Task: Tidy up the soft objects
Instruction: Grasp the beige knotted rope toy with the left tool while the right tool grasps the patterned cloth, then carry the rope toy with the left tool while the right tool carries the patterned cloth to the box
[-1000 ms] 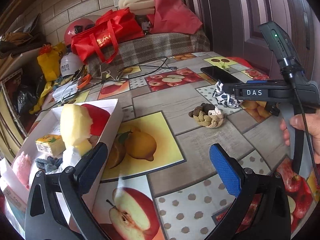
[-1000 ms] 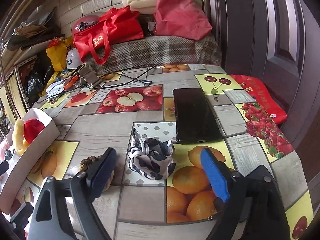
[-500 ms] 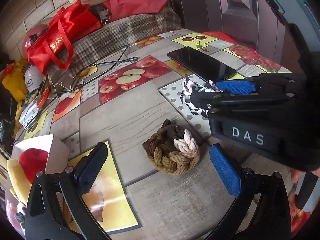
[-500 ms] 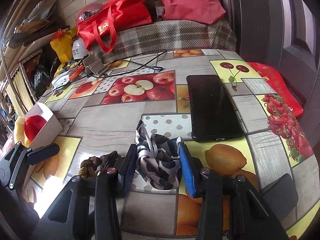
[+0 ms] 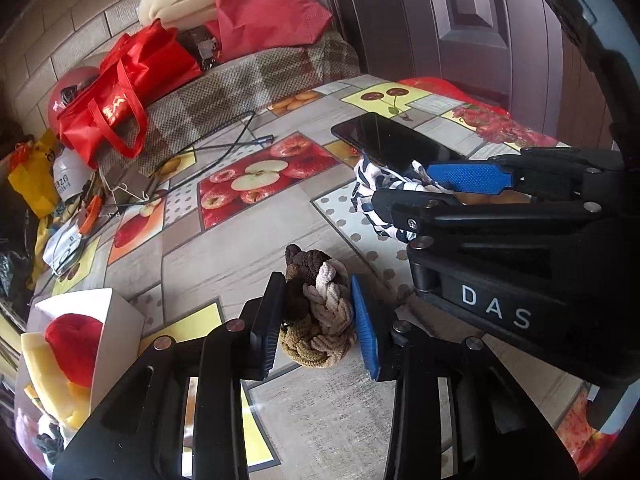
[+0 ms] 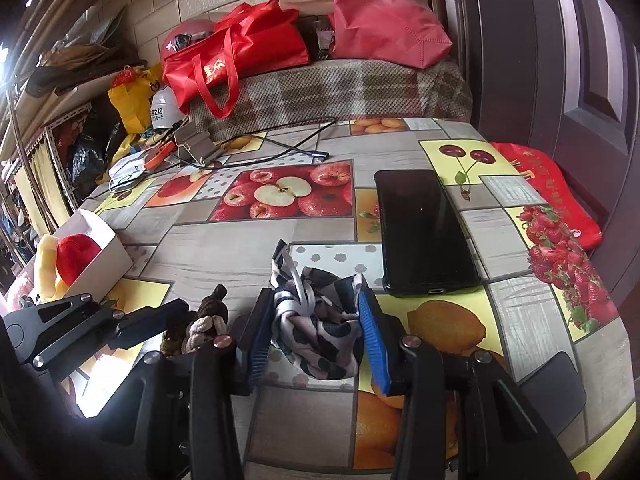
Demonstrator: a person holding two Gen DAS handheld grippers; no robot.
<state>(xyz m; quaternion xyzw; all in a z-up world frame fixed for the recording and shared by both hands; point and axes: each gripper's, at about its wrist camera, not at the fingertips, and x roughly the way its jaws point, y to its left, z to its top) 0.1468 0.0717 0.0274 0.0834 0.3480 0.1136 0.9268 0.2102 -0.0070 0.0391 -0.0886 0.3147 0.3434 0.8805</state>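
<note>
Both grippers pinch soft things just beside the black phone (image 6: 426, 236). Left gripper (image 5: 318, 320) clamps the braided brown-and-cream knit ring (image 5: 318, 314); right gripper (image 6: 316, 336) clamps the crumpled black-and-white fabric scrunchie (image 6: 316, 320), neither showing a clear long axis.

Table (image 6: 224, 248), fruit-print cloth: black phone (image 6: 424, 236), patterned scrunchie (image 6: 320, 320), braided scrunchie (image 5: 320, 316), white box (image 6: 100, 256) at left edge, black cable (image 6: 292, 140).

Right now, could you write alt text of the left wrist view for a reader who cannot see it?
The left gripper is shut on a braided brown, tan and cream yarn ring lying on a fruit-patterned tablecloth. Beside it, the right gripper pinches a black-and-white patterned cloth near a black smartphone.
</note>
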